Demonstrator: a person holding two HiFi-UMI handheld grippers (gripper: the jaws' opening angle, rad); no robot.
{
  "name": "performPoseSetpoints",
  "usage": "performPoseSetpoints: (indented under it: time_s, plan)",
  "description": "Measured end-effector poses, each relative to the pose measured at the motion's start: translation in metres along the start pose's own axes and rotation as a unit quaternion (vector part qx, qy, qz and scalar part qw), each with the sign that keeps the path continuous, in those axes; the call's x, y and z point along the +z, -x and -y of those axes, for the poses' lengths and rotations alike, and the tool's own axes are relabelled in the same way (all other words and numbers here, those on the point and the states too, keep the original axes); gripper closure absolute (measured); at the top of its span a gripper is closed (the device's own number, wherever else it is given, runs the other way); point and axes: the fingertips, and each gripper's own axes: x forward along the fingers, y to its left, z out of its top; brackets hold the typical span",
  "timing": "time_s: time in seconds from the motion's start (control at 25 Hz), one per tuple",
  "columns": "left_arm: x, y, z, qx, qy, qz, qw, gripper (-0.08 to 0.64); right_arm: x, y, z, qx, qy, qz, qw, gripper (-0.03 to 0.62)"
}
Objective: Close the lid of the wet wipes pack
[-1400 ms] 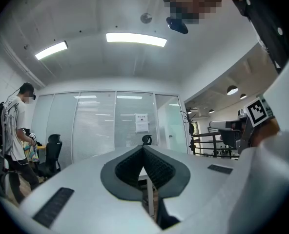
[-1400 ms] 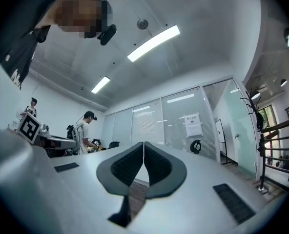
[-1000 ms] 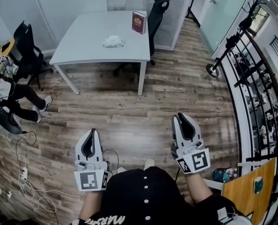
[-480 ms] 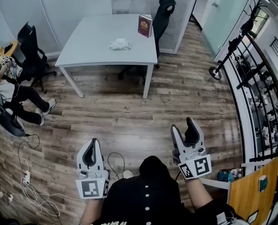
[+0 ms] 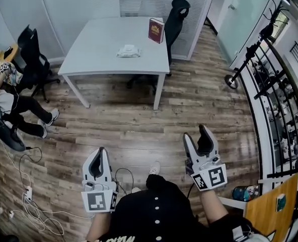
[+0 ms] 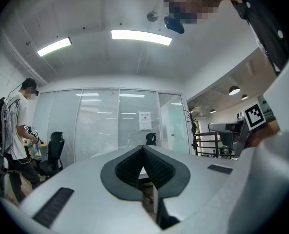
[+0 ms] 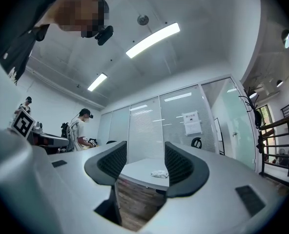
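Head view. We see a pale rectangular table (image 5: 96, 49) on four slim legs, standing on a wood-plank floor (image 5: 154, 120). Two things rest on its top. A white wet wipes pack (image 5: 128, 51) lies flat right of centre; at this range we cannot tell whether its lid is open. A dark red book (image 5: 155, 30) stands upright near the far right corner, apart from the pack. On the floor we note a black office chair (image 5: 33, 54) beside the table's left end and loose cables (image 5: 25, 198) at lower left.
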Motion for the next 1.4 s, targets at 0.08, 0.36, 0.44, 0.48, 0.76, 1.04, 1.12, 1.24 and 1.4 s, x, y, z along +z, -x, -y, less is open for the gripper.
performPoseSetpoints:
  time_s: [0.08,0.36,0.44,0.48,0.76,1.04,1.12,1.24,1.4]
  plan:
    - [0.003,-0.012,-0.004,0.003,-0.011,0.005,0.9999,0.555,0.000,-0.014,0.005,0.007,-0.002,0.002,1.000,0.353]
    - [-0.002,-0.053,-0.008,0.014,-0.014,-0.001,0.9998,0.554,-0.008,-0.053,0.029,0.022,-0.007,-0.002,1.000,0.353]
    - [-0.003,-0.064,-0.007,0.015,-0.014,-0.003,0.9998,0.555,-0.011,-0.062,0.036,0.023,-0.009,-0.004,1.000,0.353]
    - [-0.003,-0.070,-0.007,0.015,-0.015,-0.003,0.9998,0.555,-0.013,-0.066,0.039,0.024,-0.011,-0.005,1.000,0.353]
    - [-0.006,-0.111,-0.004,0.019,-0.017,-0.002,0.9997,0.555,-0.022,-0.097,0.063,0.032,-0.014,-0.006,0.999,0.357]
    - [-0.008,-0.150,0.002,0.032,-0.015,-0.003,0.9994,0.555,-0.027,-0.122,0.094,0.039,-0.019,-0.010,0.999,0.357]
    - [-0.008,-0.157,0.003,0.038,-0.014,-0.005,0.9992,0.554,-0.030,-0.127,0.097,0.045,-0.021,-0.015,0.999,0.357]
    - [-0.011,-0.164,0.004,0.047,-0.012,-0.010,0.9988,0.554,-0.035,-0.131,0.104,0.047,-0.026,-0.021,0.998,0.357]
    - [-0.017,-0.173,0.006,0.045,-0.008,-0.027,0.9986,0.555,-0.044,-0.137,0.112,0.042,-0.034,-0.032,0.998,0.359]
